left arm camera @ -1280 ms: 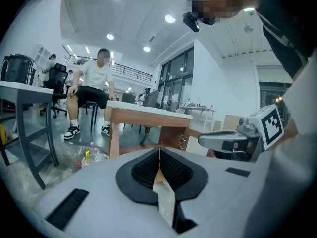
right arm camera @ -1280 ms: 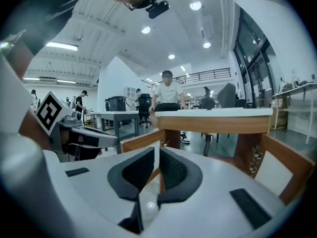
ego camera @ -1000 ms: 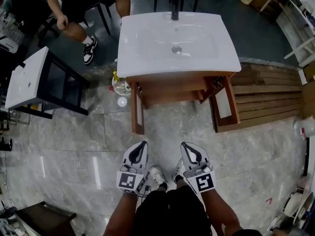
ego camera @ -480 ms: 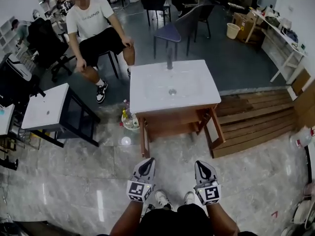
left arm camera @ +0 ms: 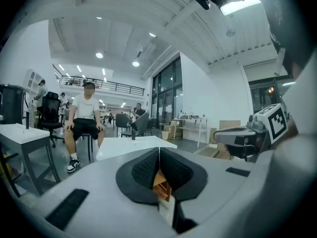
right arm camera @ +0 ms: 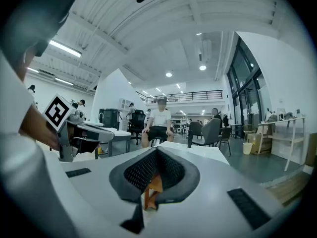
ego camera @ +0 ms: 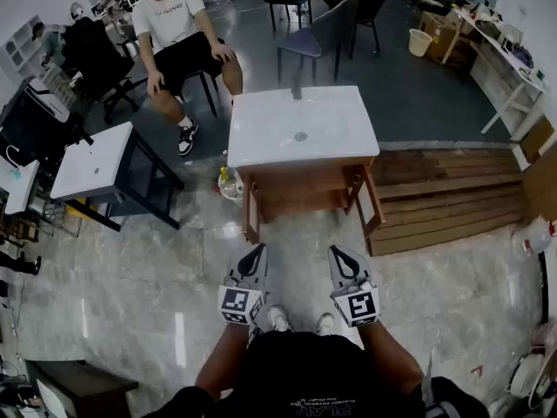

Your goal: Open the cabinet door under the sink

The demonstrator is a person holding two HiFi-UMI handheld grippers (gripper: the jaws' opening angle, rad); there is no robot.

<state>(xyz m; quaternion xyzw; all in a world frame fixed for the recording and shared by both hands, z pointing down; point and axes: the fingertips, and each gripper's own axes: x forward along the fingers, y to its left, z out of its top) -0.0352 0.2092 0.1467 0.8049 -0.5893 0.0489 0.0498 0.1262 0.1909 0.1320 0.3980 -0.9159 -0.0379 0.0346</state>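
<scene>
The white sink (ego camera: 300,127) sits on a wooden cabinet (ego camera: 305,188) ahead of me in the head view. Both cabinet doors stand swung outward, the left door (ego camera: 251,209) and the right door (ego camera: 369,205). My left gripper (ego camera: 255,252) and right gripper (ego camera: 338,254) hover side by side well short of the cabinet, touching nothing. In the left gripper view the left gripper (left arm camera: 159,152) has its pads pressed together, empty. The right gripper (right arm camera: 156,152) in its own view is shut and empty too. A sliver of the wooden cabinet shows below each pair of pads.
A person (ego camera: 178,33) sits on a chair behind the sink. A smaller white sink on a black stand (ego camera: 94,159) is at the left. Wooden boards (ego camera: 452,198) lie to the right of the cabinet. Bottles (ego camera: 229,181) sit by its left leg.
Both grippers have risen, staying shut and side by side. The head view has pulled back from the cabinet, so the sink looks smaller and farther off.
</scene>
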